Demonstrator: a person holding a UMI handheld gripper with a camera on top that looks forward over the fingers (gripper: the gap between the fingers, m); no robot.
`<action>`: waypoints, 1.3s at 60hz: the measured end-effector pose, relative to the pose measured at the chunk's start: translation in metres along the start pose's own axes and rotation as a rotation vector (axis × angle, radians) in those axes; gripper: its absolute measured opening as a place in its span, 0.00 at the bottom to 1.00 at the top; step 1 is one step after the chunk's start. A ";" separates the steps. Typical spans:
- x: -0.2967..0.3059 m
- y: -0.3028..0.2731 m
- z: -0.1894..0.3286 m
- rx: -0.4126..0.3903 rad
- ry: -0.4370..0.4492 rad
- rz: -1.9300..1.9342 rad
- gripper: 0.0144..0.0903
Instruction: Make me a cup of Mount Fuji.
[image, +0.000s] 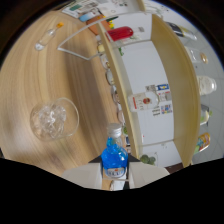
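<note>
My gripper (116, 172) is clenched on the blue bottle (114, 155), both fingers pressing its sides, its neck and pale cap pointing up and away from me. The glass of ice (52, 119) stands on the wooden tabletop (30, 75), ahead and off to my left, near but apart, so I judge the pour must swing leftward. Beyond, a white shelf unit (150, 90) carries a red container (120, 34).

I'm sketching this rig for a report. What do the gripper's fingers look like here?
Only the tips of the gripper show: two pale, off-white fingers, broad and flat, tapering inward. Below them the view is masked black. No cables, markings, hand or sleeve are visible.
</note>
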 end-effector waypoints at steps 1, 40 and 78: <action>-0.001 -0.001 0.000 0.003 -0.004 -0.048 0.28; 0.002 -0.021 0.008 -0.028 0.025 -0.654 0.29; 0.038 0.088 -0.031 0.121 -0.116 1.190 0.29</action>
